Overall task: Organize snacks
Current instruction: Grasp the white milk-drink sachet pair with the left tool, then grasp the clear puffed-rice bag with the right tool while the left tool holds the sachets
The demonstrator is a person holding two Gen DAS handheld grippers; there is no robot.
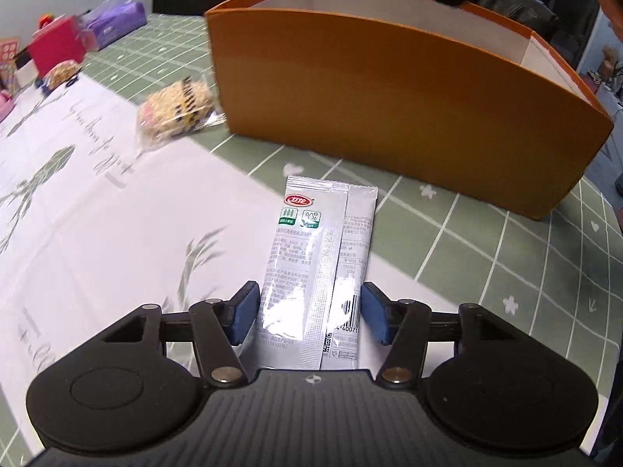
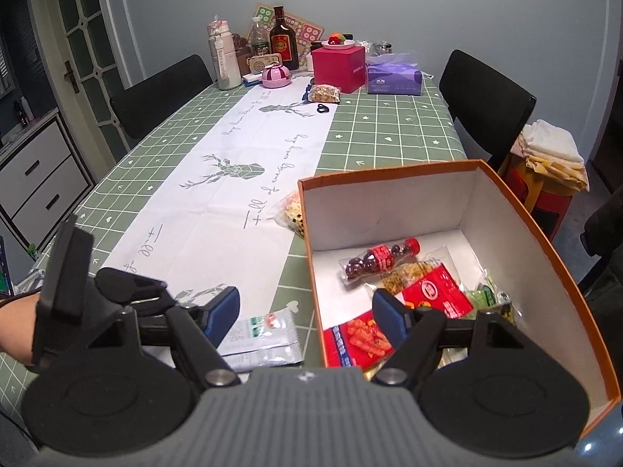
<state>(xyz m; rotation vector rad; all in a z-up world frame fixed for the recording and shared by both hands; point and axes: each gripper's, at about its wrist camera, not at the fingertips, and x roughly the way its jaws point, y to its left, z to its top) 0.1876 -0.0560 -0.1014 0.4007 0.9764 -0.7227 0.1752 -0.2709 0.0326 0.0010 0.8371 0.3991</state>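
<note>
A silver snack packet [image 1: 311, 257] lies flat on the table, lengthwise between the blue pads [image 1: 245, 311] of my left gripper [image 1: 309, 305]. The pads stand close beside its long edges without squeezing it. Just beyond it is the orange box [image 1: 389, 97]. In the right wrist view the same packet [image 2: 264, 334] lies left of the box's near corner [image 2: 311, 264]. My right gripper [image 2: 305, 303] hovers open over that corner with nothing between its fingers. Inside the box lie red packets [image 2: 436, 292], a cola-bottle candy pack [image 2: 377, 260] and a green packet [image 2: 486, 295].
A clear bag of puffed snacks [image 2: 292, 210] rests against the box's far left side; another bag [image 2: 323, 93] lies far up the white runner. A red cube box [image 2: 338, 64], purple tissue pack [image 2: 393, 78] and bottles [image 2: 284, 39] crowd the far end. Black chairs [image 2: 486, 97] flank the table.
</note>
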